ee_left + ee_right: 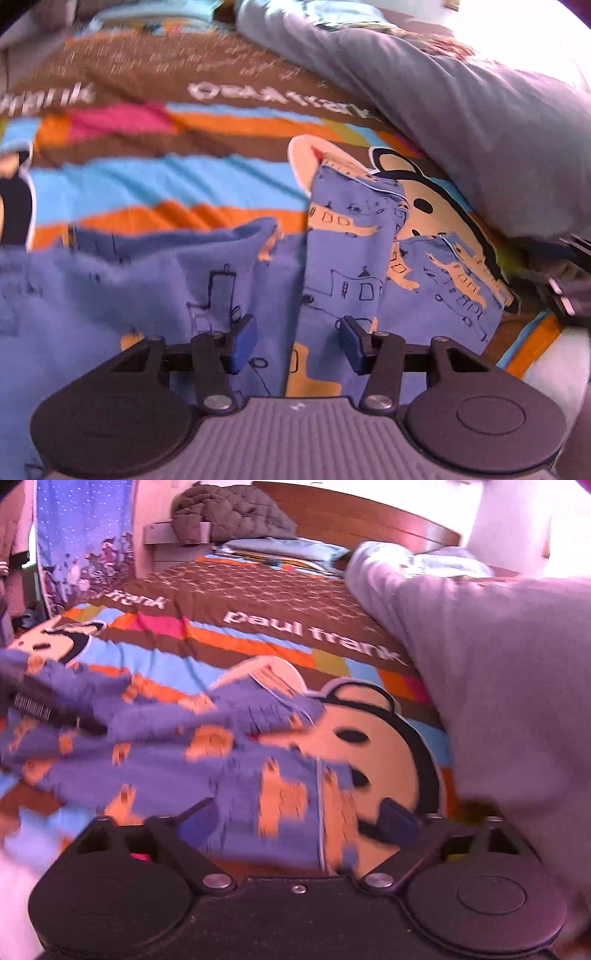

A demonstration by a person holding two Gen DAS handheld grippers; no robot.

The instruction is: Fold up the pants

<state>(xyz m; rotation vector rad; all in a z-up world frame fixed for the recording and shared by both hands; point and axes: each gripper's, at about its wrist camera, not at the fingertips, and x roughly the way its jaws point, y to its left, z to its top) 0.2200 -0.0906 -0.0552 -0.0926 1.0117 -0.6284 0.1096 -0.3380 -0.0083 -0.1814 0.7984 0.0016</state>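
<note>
Pants (343, 266), blue with an orange print, lie rumpled on the bed's striped cover (147, 184). Left gripper (298, 341) hovers part-open, empty; right gripper (295, 821) stands wide, empty. Recommend flattening both legs and aligning cuffs before any fold.

Both wrist cameras look steeply down along their fingers, close over the bed (221, 122), sharing the blue pants (343, 266) and the grey duvet (498, 672).
</note>
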